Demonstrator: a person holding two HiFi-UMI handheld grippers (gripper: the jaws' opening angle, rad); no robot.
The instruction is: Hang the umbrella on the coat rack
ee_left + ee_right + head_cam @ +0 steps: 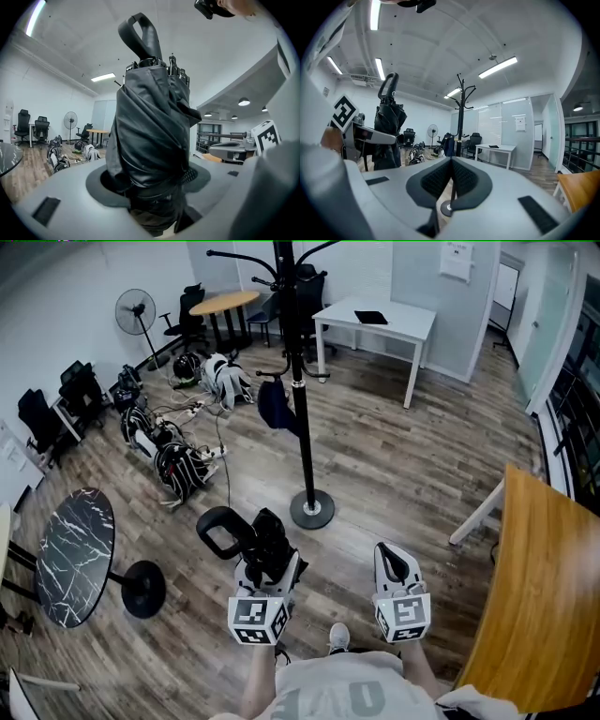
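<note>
A folded black umbrella [265,538] with a loop handle [219,532] stands upright in my left gripper [270,557], whose jaws are closed on its lower body. In the left gripper view the umbrella [150,140] fills the middle between the jaws of the left gripper [151,190]. My right gripper [397,564] is beside it, shut and empty, its pads meeting in the right gripper view [451,174]. The black coat rack [302,418] stands on its round base [312,510] ahead of both grippers, a short way off. From the right gripper view the coat rack [461,117] and the umbrella [389,126] both show.
A dark blue item [274,407] hangs on the rack. Bags and cables [178,465] lie on the floor at left. A black marble round table [75,554] is near left, a wooden table [539,587] near right, a white table [375,320] and a fan [138,310] behind.
</note>
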